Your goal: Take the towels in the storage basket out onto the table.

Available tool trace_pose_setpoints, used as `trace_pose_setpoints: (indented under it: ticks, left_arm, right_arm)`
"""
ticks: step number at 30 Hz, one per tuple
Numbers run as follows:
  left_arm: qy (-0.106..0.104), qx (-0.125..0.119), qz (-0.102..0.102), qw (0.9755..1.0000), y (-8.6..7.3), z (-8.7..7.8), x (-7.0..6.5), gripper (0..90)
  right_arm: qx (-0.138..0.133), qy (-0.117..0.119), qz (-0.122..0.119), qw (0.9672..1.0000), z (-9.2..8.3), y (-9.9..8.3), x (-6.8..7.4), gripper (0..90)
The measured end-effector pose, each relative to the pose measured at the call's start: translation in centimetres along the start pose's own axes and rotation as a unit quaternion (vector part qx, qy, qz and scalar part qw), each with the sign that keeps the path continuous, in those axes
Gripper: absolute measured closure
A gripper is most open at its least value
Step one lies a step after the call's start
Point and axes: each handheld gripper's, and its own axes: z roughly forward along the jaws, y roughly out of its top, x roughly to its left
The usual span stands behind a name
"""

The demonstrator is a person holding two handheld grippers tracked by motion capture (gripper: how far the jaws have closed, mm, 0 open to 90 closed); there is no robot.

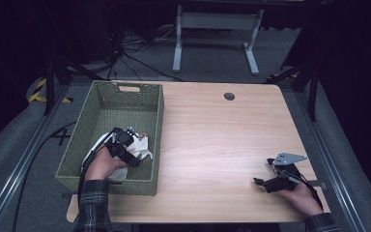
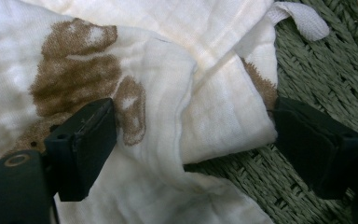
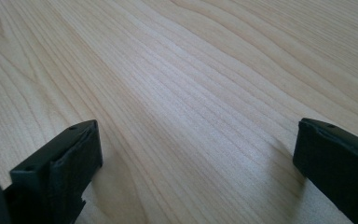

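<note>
A white cloth (image 1: 143, 146) with brown printed patches lies crumpled in the near right corner of a green woven basket (image 1: 158, 121). My left gripper (image 1: 131, 151) reaches down into that basket onto the cloth. In the left gripper view its jaws stand wide, and a folded ridge of the cloth (image 2: 205, 93) lies between them. The left fingertip (image 2: 86, 144) rests over the brown print and the right one sits at the fold's edge on the basket floor (image 2: 317, 70). My right gripper (image 1: 263, 172) lies low on the wooden table (image 1: 212, 135) at the near right, open, with bare wood (image 3: 191, 70) between its jaws.
The basket fills the table's left side, its handle cut-out (image 1: 129, 88) on the far wall. A round cable hole (image 1: 229, 96) sits near the table's far edge. A white desk frame (image 1: 217, 21) and loose cables (image 1: 140, 63) lie on the floor beyond.
</note>
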Motion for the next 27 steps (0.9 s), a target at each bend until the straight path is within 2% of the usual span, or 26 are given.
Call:
trace_pose_setpoints:
  ticks: [2,3,9,11,13,14,19,24,27]
  left_arm:
    - [-0.001,0.003,0.003,1.0000,0.0,0.0,0.0,26.3]
    - [0.003,0.003,0.004,1.0000,0.0,-0.1,0.0,26.3]
    - [-0.004,-0.009,-0.017,0.9998,-0.3,-0.9,0.3,66.2]
    - [-0.020,-0.022,-0.032,0.9990,-0.4,-1.3,0.3,75.5]
    - [-0.019,-0.028,-0.030,0.9990,-0.5,-1.5,0.5,78.1]
    - [-0.025,-0.036,-0.037,0.9983,-0.5,-1.7,0.5,78.1]
    - [-0.033,-0.067,-0.031,0.9967,-0.6,-2.5,0.6,79.2]
    - [-0.044,-0.109,-0.031,0.9926,-0.8,-3.5,0.6,79.3]
    - [-0.053,-0.137,-0.040,0.9884,-1.1,-4.3,0.8,79.4]
  right_arm:
    - [0.000,0.000,0.000,1.0000,0.0,0.0,0.0,1.4]
    - [0.000,0.000,0.000,1.0000,0.0,0.0,0.0,1.4]
    - [0.000,0.000,0.000,1.0000,0.0,0.0,0.0,1.4]
    - [0.000,0.000,0.000,1.0000,0.0,0.0,0.0,1.4]
    - [0.000,0.000,0.000,1.0000,0.0,0.0,0.0,1.4]
    - [0.000,0.000,0.000,1.0000,0.0,0.0,0.0,1.4]
    - [0.000,0.000,0.000,1.0000,0.0,0.0,0.0,1.4]
    - [0.000,0.000,0.000,1.0000,0.0,0.0,0.0,1.4]
    - [0.000,0.000,0.000,1.0000,0.0,0.0,0.0,1.4]
